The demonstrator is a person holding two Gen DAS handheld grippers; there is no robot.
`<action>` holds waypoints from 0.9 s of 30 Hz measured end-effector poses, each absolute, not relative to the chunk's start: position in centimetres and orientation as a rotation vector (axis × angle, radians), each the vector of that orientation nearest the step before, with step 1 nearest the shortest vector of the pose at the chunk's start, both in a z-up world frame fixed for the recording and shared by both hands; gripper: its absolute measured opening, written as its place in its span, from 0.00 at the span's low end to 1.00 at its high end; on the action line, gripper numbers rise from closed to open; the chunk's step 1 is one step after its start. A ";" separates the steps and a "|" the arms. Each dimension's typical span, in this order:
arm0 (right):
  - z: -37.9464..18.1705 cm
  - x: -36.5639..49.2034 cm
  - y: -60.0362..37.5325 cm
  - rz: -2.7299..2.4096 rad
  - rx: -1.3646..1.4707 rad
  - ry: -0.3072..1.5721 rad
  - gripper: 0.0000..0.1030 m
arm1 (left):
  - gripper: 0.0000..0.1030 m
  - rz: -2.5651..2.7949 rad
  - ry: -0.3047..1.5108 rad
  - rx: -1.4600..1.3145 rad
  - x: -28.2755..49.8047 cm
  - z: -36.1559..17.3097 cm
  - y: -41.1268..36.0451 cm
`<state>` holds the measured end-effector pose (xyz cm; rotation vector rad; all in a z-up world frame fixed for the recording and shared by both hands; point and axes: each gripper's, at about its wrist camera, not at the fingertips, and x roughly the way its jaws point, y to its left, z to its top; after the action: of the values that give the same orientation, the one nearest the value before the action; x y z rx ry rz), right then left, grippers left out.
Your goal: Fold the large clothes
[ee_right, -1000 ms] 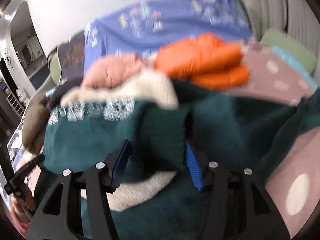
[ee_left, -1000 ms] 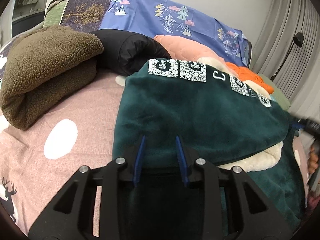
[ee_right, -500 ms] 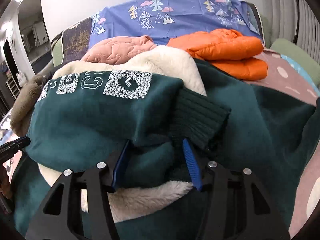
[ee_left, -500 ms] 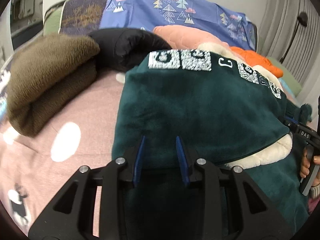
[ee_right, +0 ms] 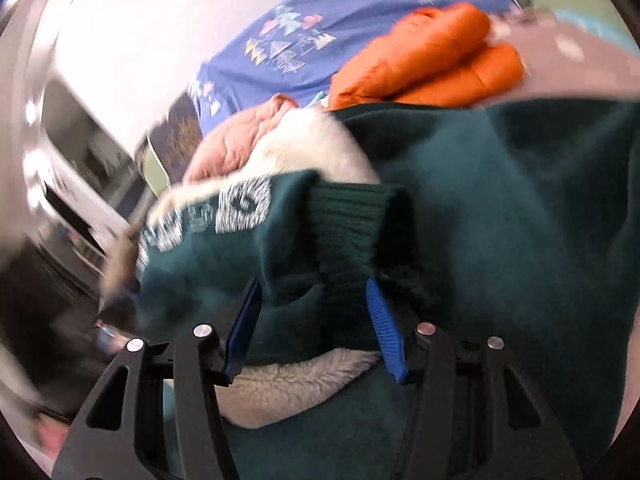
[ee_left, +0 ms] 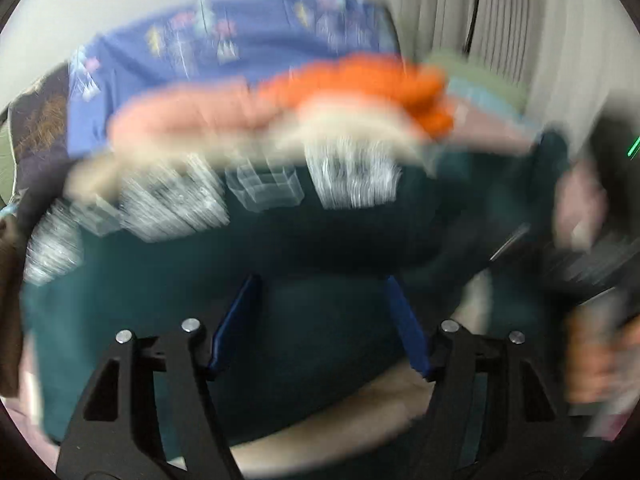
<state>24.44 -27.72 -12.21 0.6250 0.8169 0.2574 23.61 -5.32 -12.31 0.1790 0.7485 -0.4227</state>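
A dark green fleece sweatshirt [ee_left: 160, 300] with white block lettering [ee_right: 240, 208] and cream lining [ee_right: 304, 376] lies folded on the bed. The left wrist view is badly blurred. My left gripper [ee_left: 320, 280] hangs over the green cloth with its jaws opening wide, and the pads do not press on the fabric. My right gripper [ee_right: 313, 284] is shut on a bunch of the sweatshirt's sleeve just below the ribbed cuff [ee_right: 348, 216]. A hand [ee_left: 592, 340] holding that right gripper shows at the right edge of the left wrist view.
An orange puffer jacket [ee_right: 432, 60] and a pink quilted garment [ee_right: 240, 140] lie behind the sweatshirt. A blue tree-print cover [ee_right: 320, 20] stands at the head of the bed. Curtains [ee_left: 460, 20] hang at the right.
My left gripper has let go of the green hem, spread its jaws and swung fast to the right. My right gripper has rolled and sunk a little, still gripping the sleeve.
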 end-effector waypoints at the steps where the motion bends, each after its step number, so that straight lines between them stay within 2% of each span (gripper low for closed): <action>1: -12.2 24.0 -28.7 0.202 0.663 0.817 0.52 | 0.70 -0.420 0.733 0.185 23.4 -12.9 -5.6; 5: -11.0 22.6 -32.9 -0.012 0.719 0.766 0.52 | 0.74 -0.456 0.733 0.103 23.3 -12.6 -4.3; 8: -8.8 23.9 -35.3 -0.201 0.560 0.715 0.52 | 0.74 -0.436 0.732 0.141 23.0 -12.7 -5.0; 11: -8.5 26.9 -37.3 -0.233 0.445 0.782 0.52 | 0.74 -0.426 0.731 0.158 22.8 -12.6 -5.2; 12: -8.9 27.5 -38.0 -0.251 0.430 0.813 0.49 | 0.74 -0.427 0.731 0.156 22.8 -12.4 -5.2; 14: -9.7 26.8 -40.1 -0.361 0.429 0.834 0.32 | 0.74 -0.426 0.729 0.156 22.8 -12.4 -5.3; 15: -9.9 25.4 -41.7 -0.384 0.475 0.832 0.20 | 0.74 -0.424 0.727 0.158 22.8 -12.4 -5.3; 16: -10.1 24.0 -42.6 -0.377 0.517 0.826 0.14 | 0.74 -0.422 0.725 0.160 22.7 -12.3 -5.2; 17: -10.3 22.5 -43.5 -0.365 0.556 0.818 0.13 | 0.74 -0.421 0.724 0.161 22.7 -12.2 -5.2; 19: -10.3 18.1 -45.2 -0.372 0.610 0.787 0.05 | 0.74 -0.423 0.724 0.159 22.7 -12.3 -5.2; 20: -10.3 16.3 -45.7 -0.388 0.618 0.778 0.05 | 0.74 -0.423 0.725 0.158 22.7 -12.3 -5.2; 21: -10.4 14.0 -46.2 -0.458 0.605 0.783 0.16 | 0.74 -0.422 0.724 0.159 22.6 -12.3 -5.3; 22: -10.6 12.0 -46.6 -0.550 0.579 0.791 0.22 | 0.74 -0.421 0.724 0.160 22.7 -12.3 -5.2; 26: -10.7 7.1 -48.3 -0.462 0.633 0.745 0.21 | 0.75 -0.421 0.725 0.160 22.8 -12.2 -5.2; 27: -10.0 6.6 -48.3 -0.478 0.632 0.740 0.26 | 0.75 -0.421 0.725 0.160 22.7 -12.2 -5.2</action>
<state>6.61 -48.29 -10.01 0.6323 0.7401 -0.4780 22.69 -5.23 -12.25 0.1598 0.7247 -0.4209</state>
